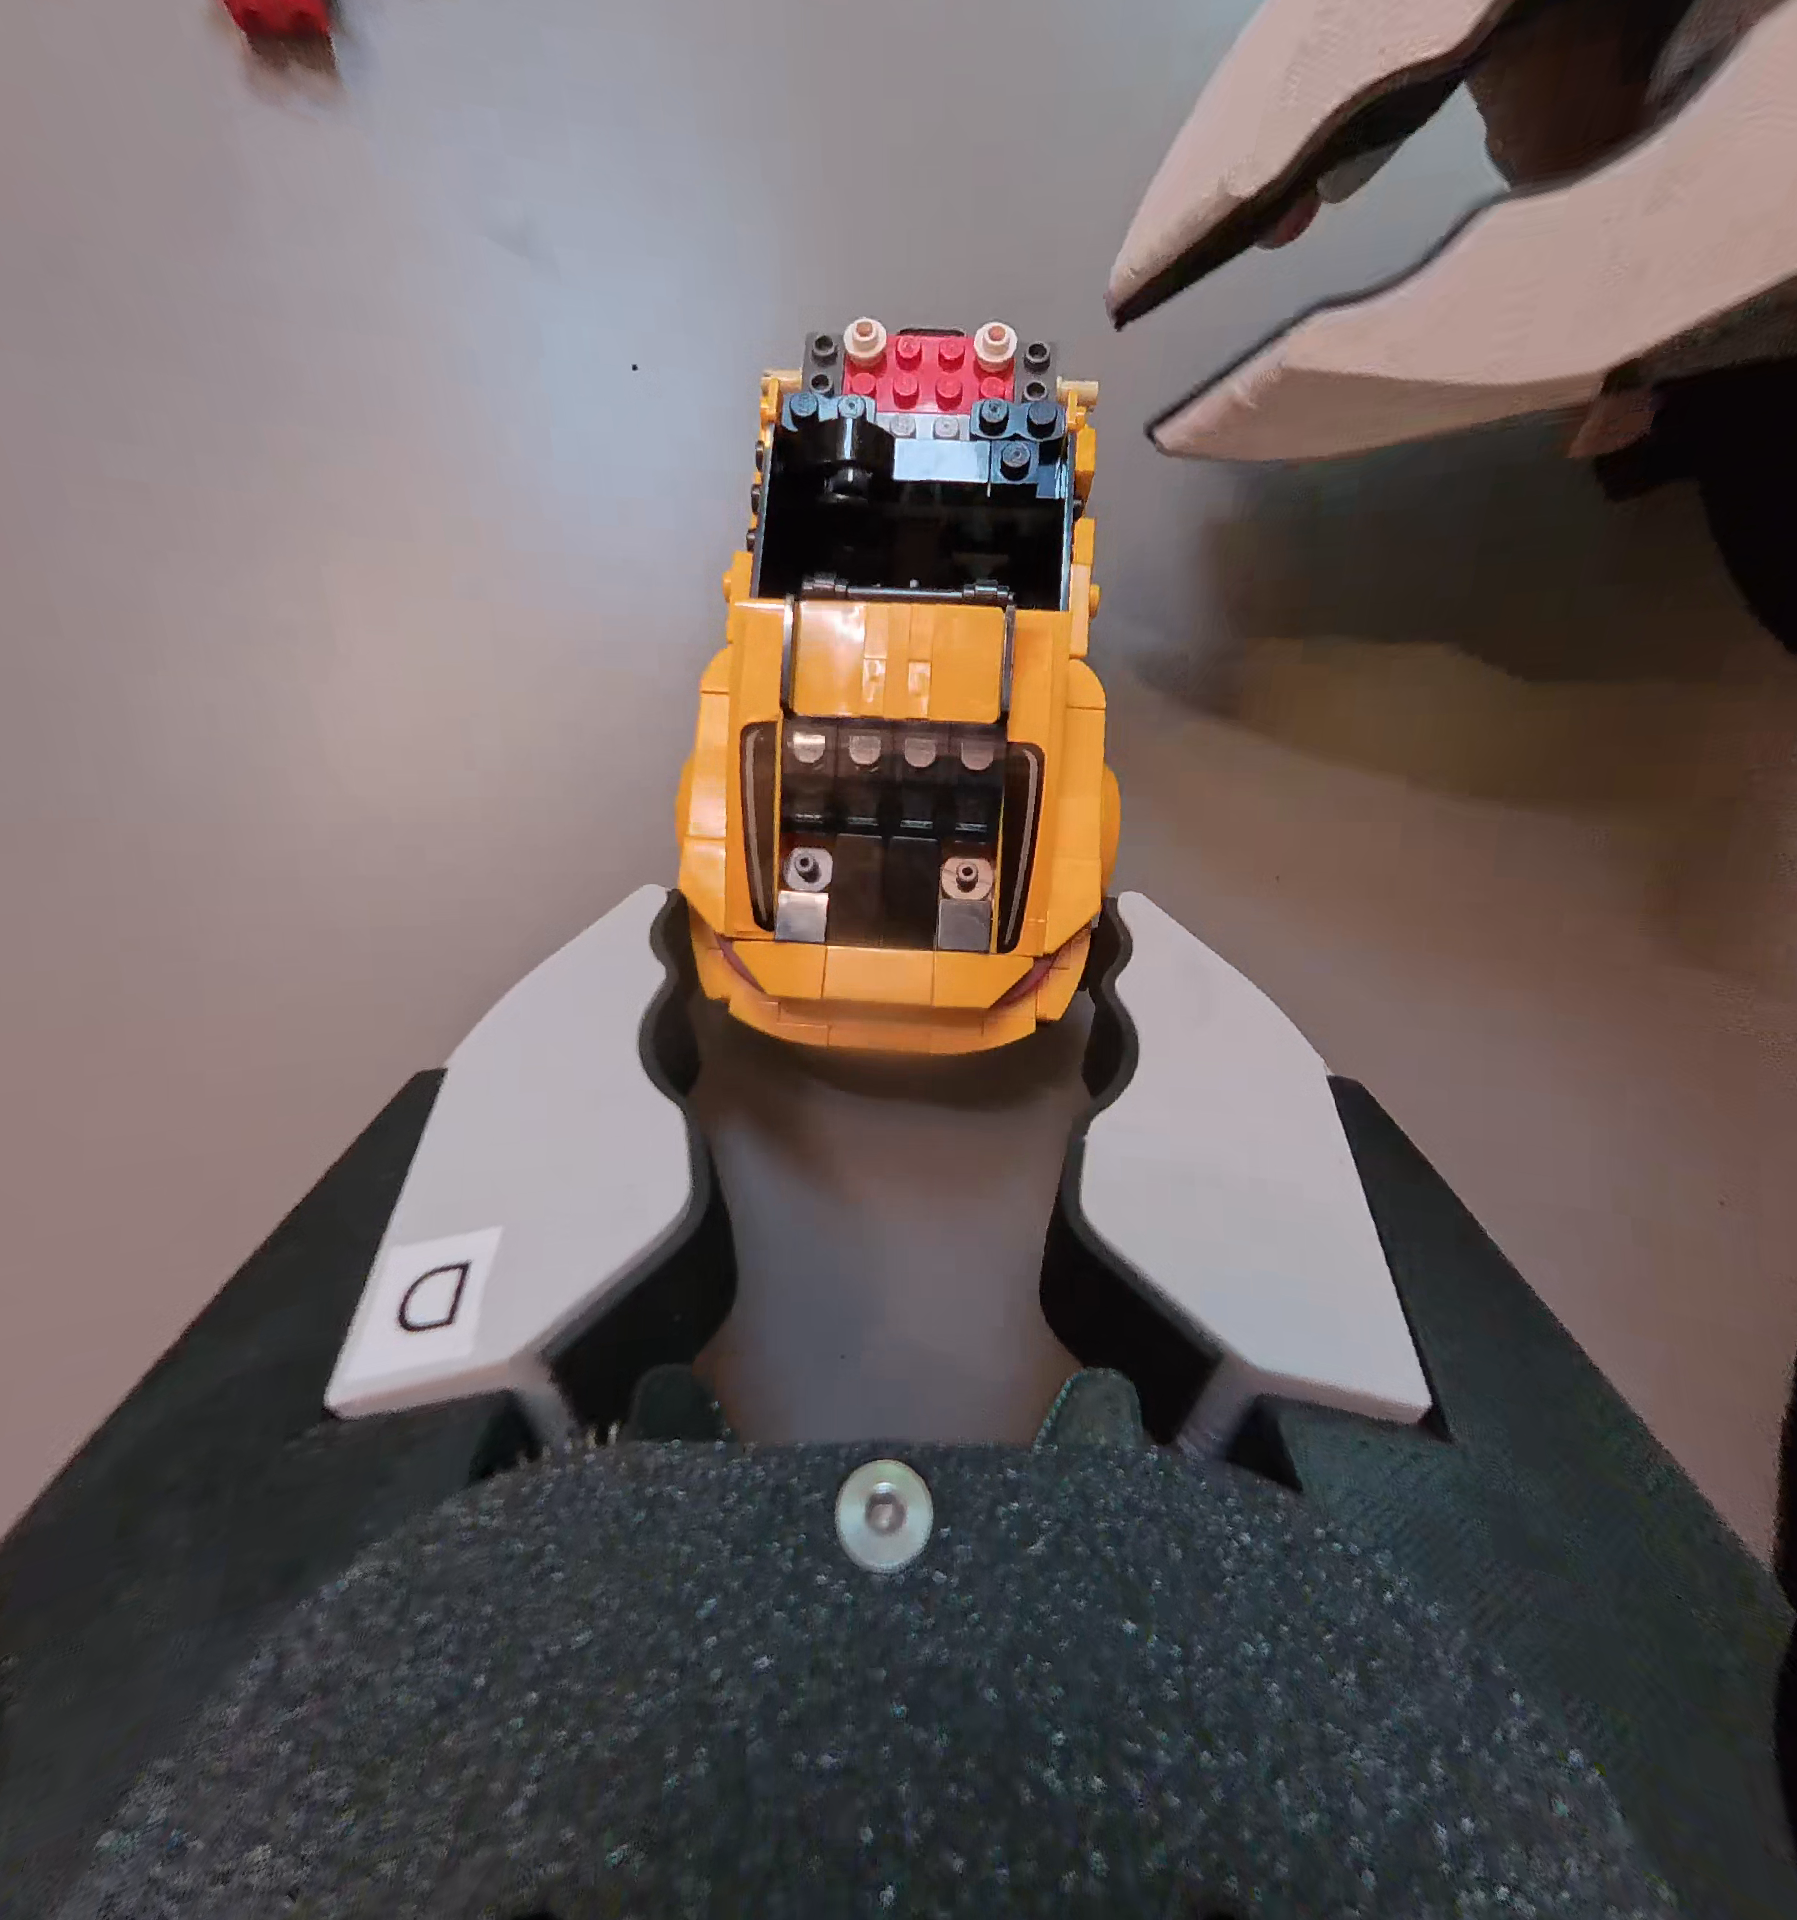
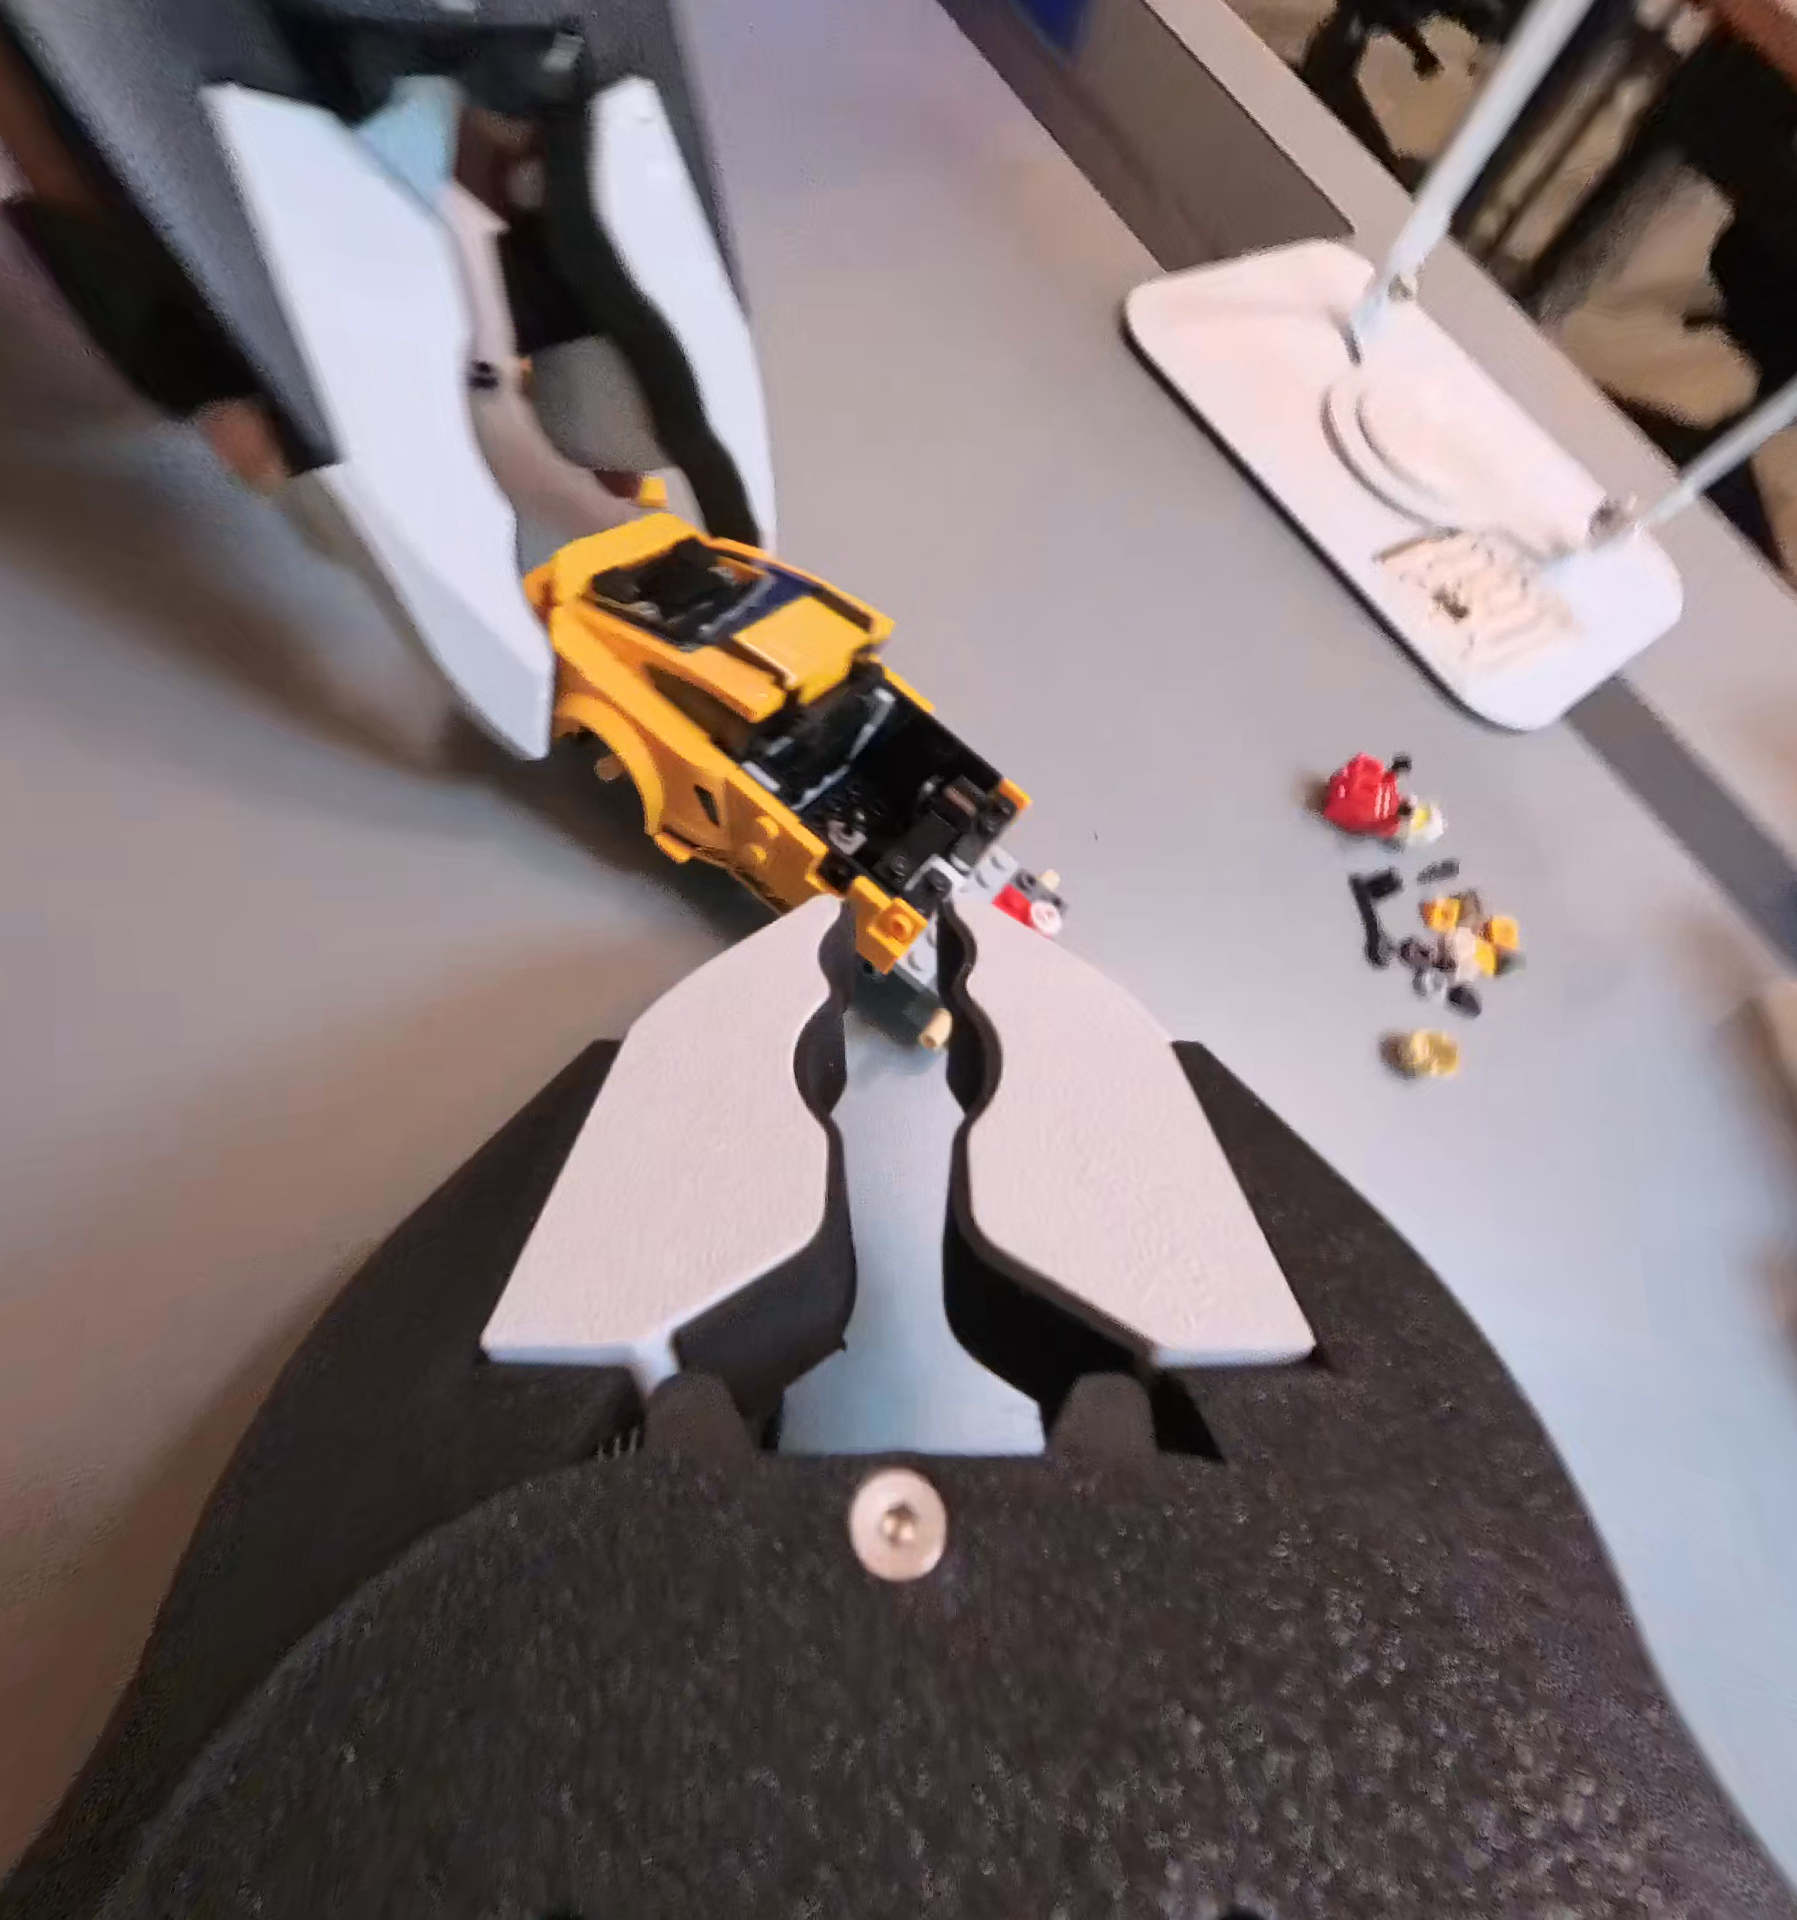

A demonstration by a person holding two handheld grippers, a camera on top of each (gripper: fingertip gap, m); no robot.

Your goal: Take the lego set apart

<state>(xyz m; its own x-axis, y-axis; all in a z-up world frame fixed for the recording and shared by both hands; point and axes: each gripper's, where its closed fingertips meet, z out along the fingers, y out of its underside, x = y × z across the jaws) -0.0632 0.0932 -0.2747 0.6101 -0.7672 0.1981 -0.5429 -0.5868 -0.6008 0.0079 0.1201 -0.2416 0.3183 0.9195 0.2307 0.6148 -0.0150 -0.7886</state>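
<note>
A yellow lego car point(image 1: 899, 665) lies on the grey table point(image 1: 354, 727). Its roof is off, the black cabin is open, and a red studded plate point(image 1: 920, 376) shows at its far end. My left gripper point(image 1: 894, 935) is shut on the near end of the car, one finger on each side. It also shows in the right wrist view point(image 2: 645, 623), clamping the car point(image 2: 728, 717). My right gripper point(image 2: 894, 920) hovers over the car's other end with its jaws a narrow gap apart and nothing between them. It shows in the left wrist view point(image 1: 1143, 374) just right of the red plate.
Several loose lego pieces point(image 2: 1434, 935) and a red piece point(image 2: 1361, 800) lie right of the car. A white lamp base point(image 2: 1393, 468) stands behind them near the table's far edge. Another red piece point(image 1: 281, 21) lies at the far left. The gap from one gripper's tips to the other's is roughly 9 centimetres. From the right gripper's tips to the red piece point(image 2: 1361, 800) is close to 15 centimetres.
</note>
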